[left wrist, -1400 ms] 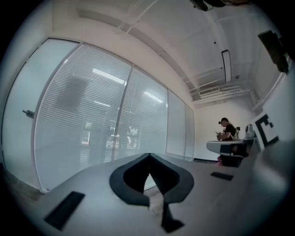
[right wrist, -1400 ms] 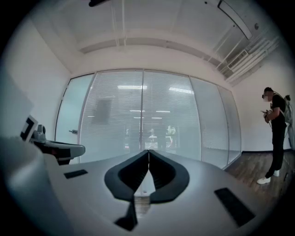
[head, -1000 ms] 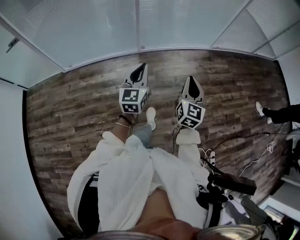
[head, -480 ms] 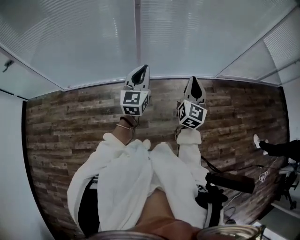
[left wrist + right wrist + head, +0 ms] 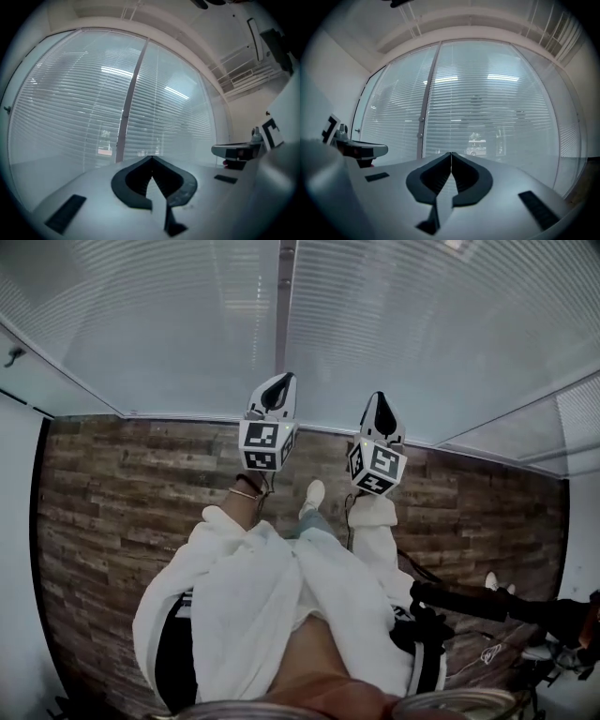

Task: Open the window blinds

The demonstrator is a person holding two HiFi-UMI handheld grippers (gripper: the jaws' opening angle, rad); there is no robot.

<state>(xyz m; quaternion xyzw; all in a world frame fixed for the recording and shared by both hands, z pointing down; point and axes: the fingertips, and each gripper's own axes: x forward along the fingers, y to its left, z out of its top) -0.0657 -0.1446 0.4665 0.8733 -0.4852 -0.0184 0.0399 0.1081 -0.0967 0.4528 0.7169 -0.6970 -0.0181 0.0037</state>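
Window blinds (image 5: pixel 412 343): lowered, with the slats shut, across the glazed wall straight ahead of the person. They hang on both sides of a vertical frame post (image 5: pixel 284 296) and reach down to the wooden floor (image 5: pixel 112 484).
Left gripper (image 5: pixel 277 382): jaws pressed together with nothing between them. It is held level, aimed near the post and clear of the slats.
Right gripper (image 5: pixel 379 407): jaws likewise closed and empty. It sits just beside the left one and faces the pane right of the post.
Control: no wand, cord or chain can be made out in any view. Small fittings (image 5: pixel 421 119) show on the post in the right gripper view, too small to identify.
Step in hand: likely the approach, with nothing grasped yet.
Risk, closed tips: jaws that meet the blinds while together would poke the thin slats, bending them or pushing them against the glass.
Risk, wrong hold: with the control unlocated, a jaw could clamp on a slat, and a pull would then kink it instead of opening anything.
Risk, crowding: the two grippers ride close together, so reaching for one spot could knock them into each other.
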